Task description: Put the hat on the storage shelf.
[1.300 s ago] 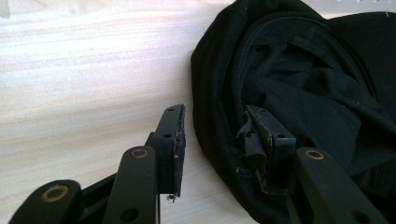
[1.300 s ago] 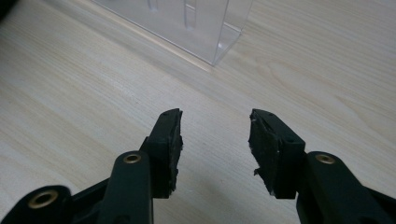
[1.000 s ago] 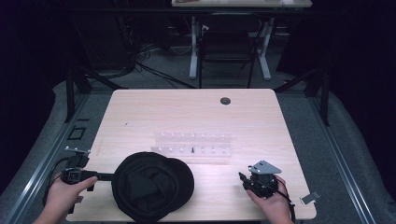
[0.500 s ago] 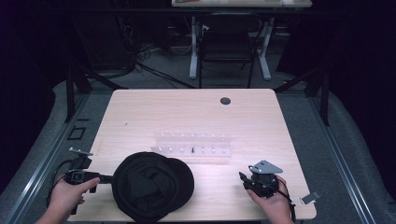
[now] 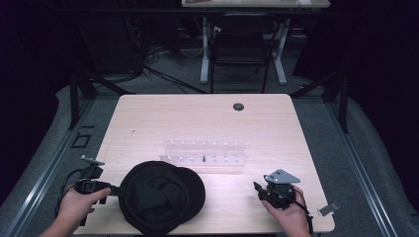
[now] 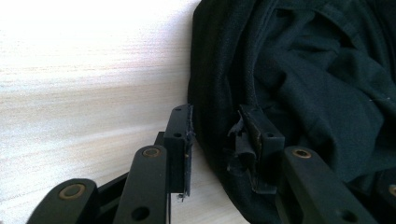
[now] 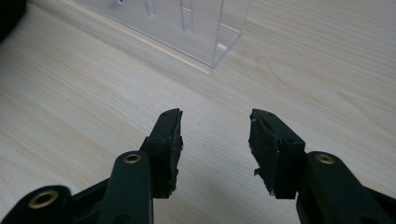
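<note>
A round black cloth (image 5: 163, 197) lies crumpled at the table's near left edge. My left gripper (image 5: 117, 189), held in a hand, points right at the cloth's left rim. In the left gripper view the jaws (image 6: 214, 140) have just been closing, with the cloth's (image 6: 317, 70) folded rim between them and a gap still visible between the pads. My right gripper (image 5: 257, 190) rests in a hand at the near right, pointing left. It stands open (image 7: 215, 135) over bare wood, holding nothing.
A clear plastic rack (image 5: 205, 153) stands mid-table just beyond the cloth; its corner (image 7: 187, 23) lies ahead of the right gripper. The wooden table (image 5: 197, 118) has a cable hole (image 5: 238, 106) near its far edge. A chair and desk legs stand beyond.
The left gripper's jaws have narrowed around the cloth's rim, and the hand shifted slightly. The right gripper and the cloth have stayed where they were.
</note>
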### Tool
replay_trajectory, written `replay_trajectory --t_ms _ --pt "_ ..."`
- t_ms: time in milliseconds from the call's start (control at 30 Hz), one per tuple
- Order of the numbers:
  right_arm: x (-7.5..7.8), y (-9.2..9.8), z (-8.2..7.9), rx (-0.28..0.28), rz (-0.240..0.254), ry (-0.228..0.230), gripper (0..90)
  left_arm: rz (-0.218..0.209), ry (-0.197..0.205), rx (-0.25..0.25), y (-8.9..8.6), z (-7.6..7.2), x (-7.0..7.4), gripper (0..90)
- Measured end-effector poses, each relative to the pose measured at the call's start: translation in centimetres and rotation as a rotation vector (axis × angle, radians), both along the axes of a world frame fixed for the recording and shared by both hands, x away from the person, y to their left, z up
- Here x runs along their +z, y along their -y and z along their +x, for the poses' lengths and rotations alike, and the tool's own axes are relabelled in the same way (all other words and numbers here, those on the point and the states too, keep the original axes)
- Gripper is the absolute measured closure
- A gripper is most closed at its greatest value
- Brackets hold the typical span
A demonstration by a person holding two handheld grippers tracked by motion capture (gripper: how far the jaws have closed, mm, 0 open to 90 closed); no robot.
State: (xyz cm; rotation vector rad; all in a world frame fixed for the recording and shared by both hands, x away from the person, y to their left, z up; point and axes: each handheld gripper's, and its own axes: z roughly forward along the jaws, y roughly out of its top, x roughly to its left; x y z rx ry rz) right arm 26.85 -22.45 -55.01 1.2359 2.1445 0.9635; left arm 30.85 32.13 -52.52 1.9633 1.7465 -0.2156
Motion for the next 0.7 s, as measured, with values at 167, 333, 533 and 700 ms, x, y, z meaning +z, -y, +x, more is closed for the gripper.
replay_trajectory --t_ms 167,333,533,700 --pt "0.0 0.1 0.0 0.001 -0.006 -0.002 53.3 0.010 -0.016 0.008 0.0 0.2 -0.3 66.4" --pt "0.0 0.1 0.0 0.001 -0.005 -0.002 53.2 0.020 -0.027 0.004 0.2 0.4 -0.7 68.2" --pt "0.1 0.1 0.0 0.005 -0.005 -0.006 53.3 0.052 -0.037 0.002 0.7 0.4 -1.1 69.8" --pt "0.0 0.0 0.0 0.007 0.001 -0.008 53.2 0.068 -0.046 -0.003 0.9 0.6 -1.3 70.4"
